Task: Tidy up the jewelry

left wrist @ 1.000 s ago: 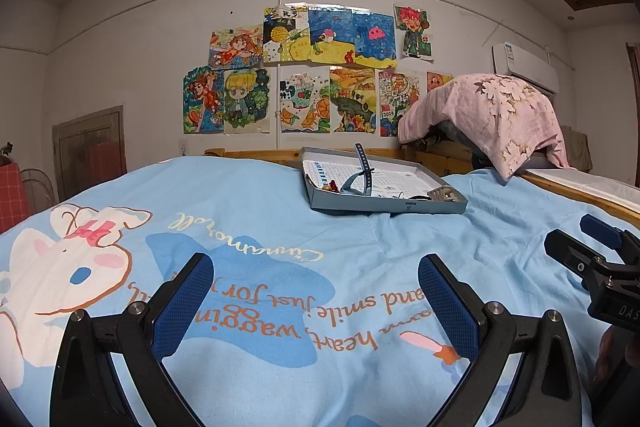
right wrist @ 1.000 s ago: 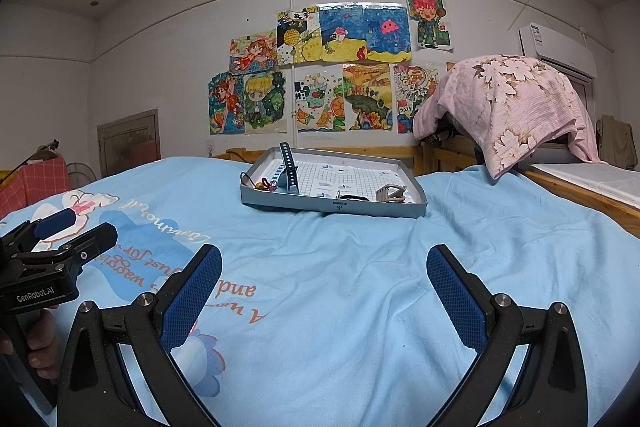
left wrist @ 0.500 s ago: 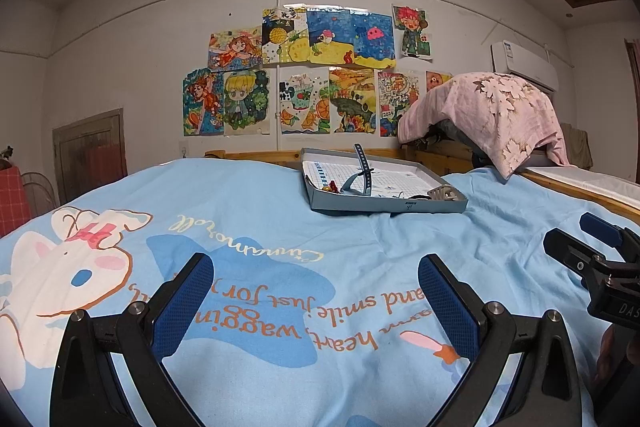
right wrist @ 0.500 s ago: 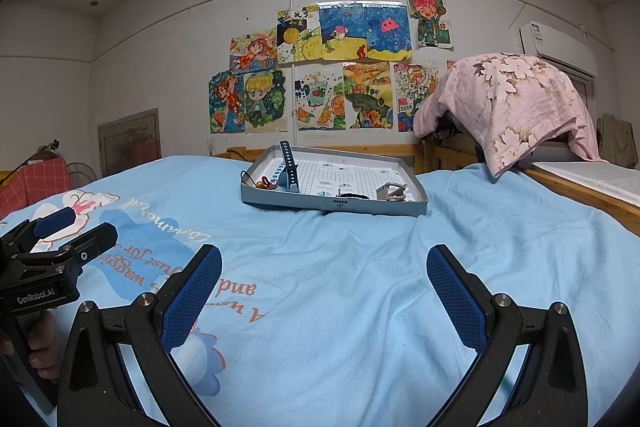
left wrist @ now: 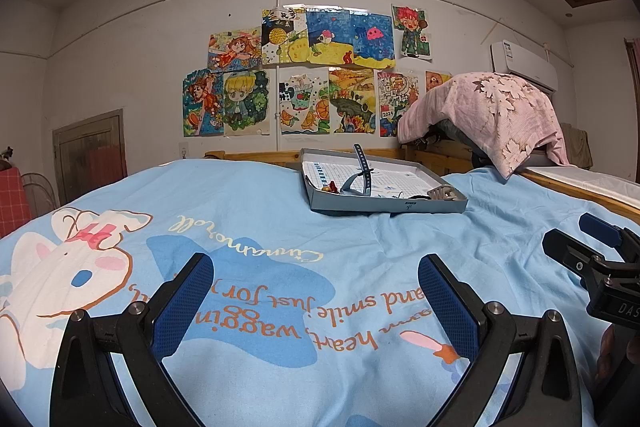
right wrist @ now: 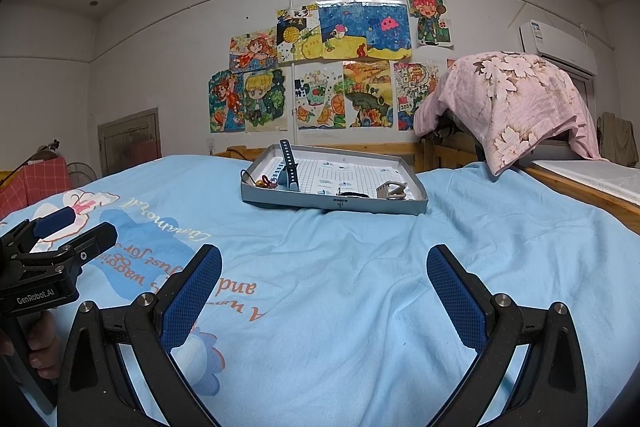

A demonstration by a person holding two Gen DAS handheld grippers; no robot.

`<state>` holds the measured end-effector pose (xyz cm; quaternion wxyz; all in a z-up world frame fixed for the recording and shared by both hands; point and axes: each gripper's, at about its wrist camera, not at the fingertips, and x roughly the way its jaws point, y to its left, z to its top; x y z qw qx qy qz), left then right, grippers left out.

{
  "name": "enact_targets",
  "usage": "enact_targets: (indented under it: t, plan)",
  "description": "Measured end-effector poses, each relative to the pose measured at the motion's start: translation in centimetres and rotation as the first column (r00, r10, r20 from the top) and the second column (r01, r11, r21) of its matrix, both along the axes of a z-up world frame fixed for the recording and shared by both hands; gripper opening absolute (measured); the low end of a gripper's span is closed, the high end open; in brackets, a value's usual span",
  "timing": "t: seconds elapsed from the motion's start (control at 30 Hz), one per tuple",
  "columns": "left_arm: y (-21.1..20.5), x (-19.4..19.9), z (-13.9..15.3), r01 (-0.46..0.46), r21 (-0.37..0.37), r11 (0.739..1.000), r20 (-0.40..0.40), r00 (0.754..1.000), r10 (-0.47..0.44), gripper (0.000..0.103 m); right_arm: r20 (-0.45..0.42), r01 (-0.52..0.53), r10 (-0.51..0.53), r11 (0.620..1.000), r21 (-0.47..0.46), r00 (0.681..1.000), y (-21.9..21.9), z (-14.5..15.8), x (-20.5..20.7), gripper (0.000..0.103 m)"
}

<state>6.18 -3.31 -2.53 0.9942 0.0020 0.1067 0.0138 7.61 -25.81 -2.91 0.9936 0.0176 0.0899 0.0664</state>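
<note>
A shallow grey box lid (left wrist: 384,205) (right wrist: 332,203) lies far ahead on the blue bedspread. It holds a blue watch strap (left wrist: 362,173) (right wrist: 290,167) standing up, small red and yellow beaded pieces (left wrist: 330,187) (right wrist: 266,181), a dark band (right wrist: 352,194) and a grey hair claw (left wrist: 442,193) (right wrist: 390,190). My left gripper (left wrist: 316,291) is open and empty, low over the bed. My right gripper (right wrist: 324,283) is open and empty too, well short of the lid. Each gripper shows at the edge of the other's view (left wrist: 592,255) (right wrist: 60,239).
The bedspread (right wrist: 360,287) has a white bunny print (left wrist: 68,259) and orange lettering. A pink floral cloth (right wrist: 508,99) drapes over something at the back right by a wooden bed frame (right wrist: 580,191). Drawings cover the far wall (left wrist: 304,79).
</note>
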Motion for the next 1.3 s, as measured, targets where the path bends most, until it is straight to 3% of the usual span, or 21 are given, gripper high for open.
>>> enact_targets:
  t: [1.3]
  plan:
    - [0.37,-0.17,-0.06,0.0,0.005,1.0,-0.002,1.0,0.0,0.103,-0.003,0.002,-0.002,1.0,0.0,1.0,0.22,0.14,-0.05,0.101]
